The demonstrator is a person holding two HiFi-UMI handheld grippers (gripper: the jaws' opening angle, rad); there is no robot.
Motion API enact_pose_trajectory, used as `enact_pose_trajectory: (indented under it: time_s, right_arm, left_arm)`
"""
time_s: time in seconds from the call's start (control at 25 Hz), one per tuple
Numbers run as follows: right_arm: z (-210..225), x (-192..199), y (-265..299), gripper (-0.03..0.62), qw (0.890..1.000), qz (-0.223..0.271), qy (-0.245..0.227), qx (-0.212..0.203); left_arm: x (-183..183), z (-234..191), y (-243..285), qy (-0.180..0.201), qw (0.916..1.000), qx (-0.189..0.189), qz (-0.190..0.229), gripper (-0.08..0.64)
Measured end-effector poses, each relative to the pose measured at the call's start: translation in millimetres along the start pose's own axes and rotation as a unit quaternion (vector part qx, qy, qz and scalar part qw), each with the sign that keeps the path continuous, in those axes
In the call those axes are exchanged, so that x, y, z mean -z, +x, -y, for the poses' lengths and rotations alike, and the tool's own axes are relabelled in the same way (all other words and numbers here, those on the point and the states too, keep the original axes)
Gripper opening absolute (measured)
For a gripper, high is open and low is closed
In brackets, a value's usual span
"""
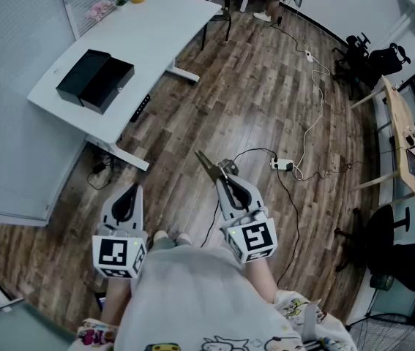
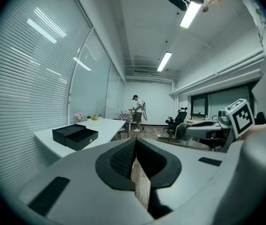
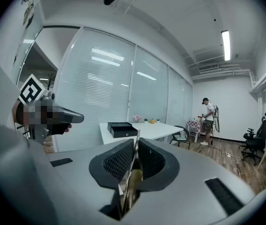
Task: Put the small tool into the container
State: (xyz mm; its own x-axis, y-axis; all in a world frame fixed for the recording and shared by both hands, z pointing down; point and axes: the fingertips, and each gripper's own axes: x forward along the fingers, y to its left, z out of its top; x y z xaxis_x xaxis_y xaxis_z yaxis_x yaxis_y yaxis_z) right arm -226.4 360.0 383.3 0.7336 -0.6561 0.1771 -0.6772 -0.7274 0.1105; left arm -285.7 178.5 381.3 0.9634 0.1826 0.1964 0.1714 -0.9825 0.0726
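The right gripper (image 1: 225, 185) clamped the tool (image 1: 206, 164); the left gripper (image 1: 130, 192) sat closed, empty. A firm pinch seemed wise for the walk to the box (image 1: 94, 80).

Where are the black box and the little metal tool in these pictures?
black box (image 1: 94, 79), head view, middle of its top.
little metal tool (image 1: 206, 165), head view, the bare part sticking out forward.

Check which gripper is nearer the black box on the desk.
Left. The left gripper is below the black box in head view; right gripper, holding the small tool, is farther right.
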Motion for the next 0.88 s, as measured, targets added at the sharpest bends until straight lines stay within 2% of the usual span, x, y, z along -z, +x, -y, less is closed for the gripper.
enact_pose_trajectory:
  time_s: [0.52,0.68,0.88]
  right_arm:
    - [21,14,-10,0.027,1.0,0.004,0.021,-0.002]
    - [27,21,8,0.026,1.0,-0.001,0.028,-0.001]
    - [39,16,55,0.027,0.999,-0.004,0.031,-0.003]
  left_arm:
    - [7,13,4,0.014,0.9997,-0.016,-0.01,0.006]
    - [11,2,20,0.016,0.9997,-0.015,-0.013,0.006]
    - [1,-31,59,0.016,0.9997,-0.019,-0.009,0.005]
